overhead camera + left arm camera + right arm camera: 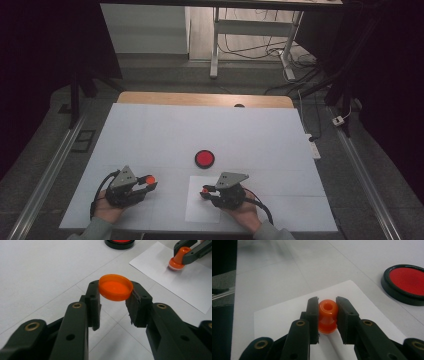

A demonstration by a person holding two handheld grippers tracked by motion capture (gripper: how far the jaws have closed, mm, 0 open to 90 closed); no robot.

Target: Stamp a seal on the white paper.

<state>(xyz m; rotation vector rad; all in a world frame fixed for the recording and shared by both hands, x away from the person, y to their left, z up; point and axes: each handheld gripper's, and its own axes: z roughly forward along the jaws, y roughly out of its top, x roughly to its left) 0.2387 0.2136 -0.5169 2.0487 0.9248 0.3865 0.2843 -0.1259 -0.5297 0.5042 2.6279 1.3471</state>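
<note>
- Right gripper (327,315): your jaws clamp the orange stamp (327,316), pressed on the white paper (287,315).
- Left gripper (115,305): your jaws pinch its orange cap (115,287) aloft.
- Step 1, judged: stamping. Next, lift straight; red ink pad (204,158) sits near.

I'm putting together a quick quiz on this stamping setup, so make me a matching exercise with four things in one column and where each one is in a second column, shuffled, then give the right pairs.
Things
1. shallow orange plastic cap
2. small orange stamp with a knob handle
3. round red ink pad in a black case
4. white sheet of paper

Places
A. flat on the table, under the right gripper
B. pinched between the left gripper's jaws, above the table
C. bare on the table, beyond both grippers
D. clamped in the right gripper, standing on the paper

Pairs: 1-B, 2-D, 3-C, 4-A
</note>
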